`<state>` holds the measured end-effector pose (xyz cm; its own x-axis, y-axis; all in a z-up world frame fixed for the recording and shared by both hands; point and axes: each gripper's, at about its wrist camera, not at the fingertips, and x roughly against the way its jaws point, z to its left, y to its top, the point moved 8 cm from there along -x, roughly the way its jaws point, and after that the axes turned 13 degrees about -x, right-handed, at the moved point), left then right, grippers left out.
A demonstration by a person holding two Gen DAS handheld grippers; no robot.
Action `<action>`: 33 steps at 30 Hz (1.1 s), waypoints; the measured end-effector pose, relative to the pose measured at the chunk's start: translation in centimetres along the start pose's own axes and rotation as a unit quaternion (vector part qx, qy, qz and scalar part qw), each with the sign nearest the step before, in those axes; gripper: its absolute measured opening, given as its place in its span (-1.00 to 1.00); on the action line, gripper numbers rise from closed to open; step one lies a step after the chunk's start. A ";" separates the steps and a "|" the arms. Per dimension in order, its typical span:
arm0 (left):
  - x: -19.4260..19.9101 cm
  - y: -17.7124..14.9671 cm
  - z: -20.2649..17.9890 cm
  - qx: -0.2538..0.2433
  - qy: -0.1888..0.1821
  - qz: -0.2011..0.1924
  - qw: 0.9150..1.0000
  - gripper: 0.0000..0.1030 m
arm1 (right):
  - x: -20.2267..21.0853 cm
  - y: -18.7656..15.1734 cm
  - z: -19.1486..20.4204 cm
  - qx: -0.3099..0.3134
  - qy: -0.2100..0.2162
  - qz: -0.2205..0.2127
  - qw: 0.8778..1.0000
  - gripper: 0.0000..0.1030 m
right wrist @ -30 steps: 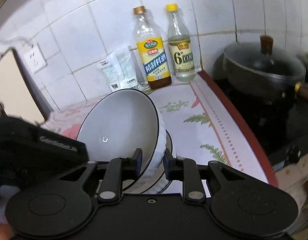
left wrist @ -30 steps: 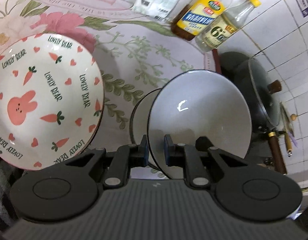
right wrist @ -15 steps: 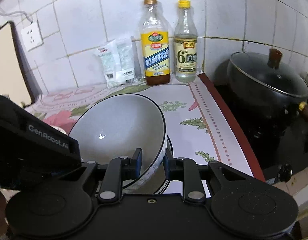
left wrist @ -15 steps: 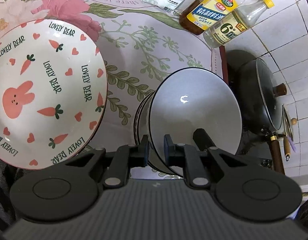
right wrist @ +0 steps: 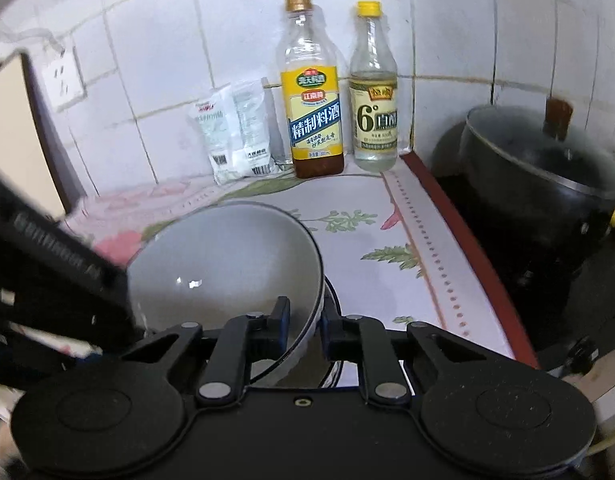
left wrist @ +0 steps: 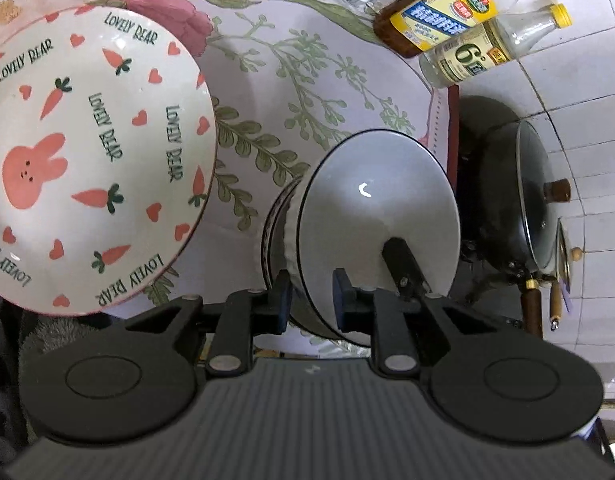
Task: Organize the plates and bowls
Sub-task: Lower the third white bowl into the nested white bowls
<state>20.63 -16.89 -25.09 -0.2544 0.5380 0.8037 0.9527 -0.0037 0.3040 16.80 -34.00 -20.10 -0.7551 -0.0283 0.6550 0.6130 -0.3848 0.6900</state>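
A white bowl with a black rim (left wrist: 371, 216) leans tilted in a stack of like bowls (left wrist: 276, 236) on the floral cloth. My left gripper (left wrist: 311, 300) straddles the bowl's near rim. Its jaws are opening, and a gap shows between the rim and the right pad. My right gripper (right wrist: 305, 320) is closing on the same bowl (right wrist: 227, 264) at its right rim, one pad inside and one outside. One of its fingers (left wrist: 403, 268) shows inside the bowl in the left wrist view. A "Lovely Bear" rabbit plate (left wrist: 87, 152) lies to the left.
Two sauce bottles (right wrist: 313, 96) (right wrist: 373, 92) and white packets (right wrist: 231, 132) stand against the tiled wall. A dark lidded pot (right wrist: 547, 168) sits on the stove to the right, past the cloth's red edge (right wrist: 467, 248). A wall socket (right wrist: 63, 80) is at the left.
The tilted bowl has come down flatter onto the stack. My left jaws have widened off its rim. My right jaws have narrowed onto the rim.
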 end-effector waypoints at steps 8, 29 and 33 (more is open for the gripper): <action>0.4 -0.7 -0.2 -0.008 -0.006 -0.004 1.000 -0.64 | 0.3 0.4 0.0 -0.001 0.024 -0.020 1.000 -0.71; 0.6 -1.3 -0.3 0.022 -0.035 0.021 0.999 -0.70 | 1.4 2.0 0.0 -0.004 0.044 -0.035 0.998 -0.75; 0.7 -1.3 -0.4 0.004 -0.017 0.021 1.000 -0.70 | 1.5 1.5 -0.2 0.000 0.038 -0.032 0.999 -0.75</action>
<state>19.15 -16.86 -24.66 -0.2082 0.5660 0.7977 0.9639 -0.0198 0.2657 16.55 -34.81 -18.18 -0.8085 -0.0735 0.5839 0.5627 -0.3875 0.7303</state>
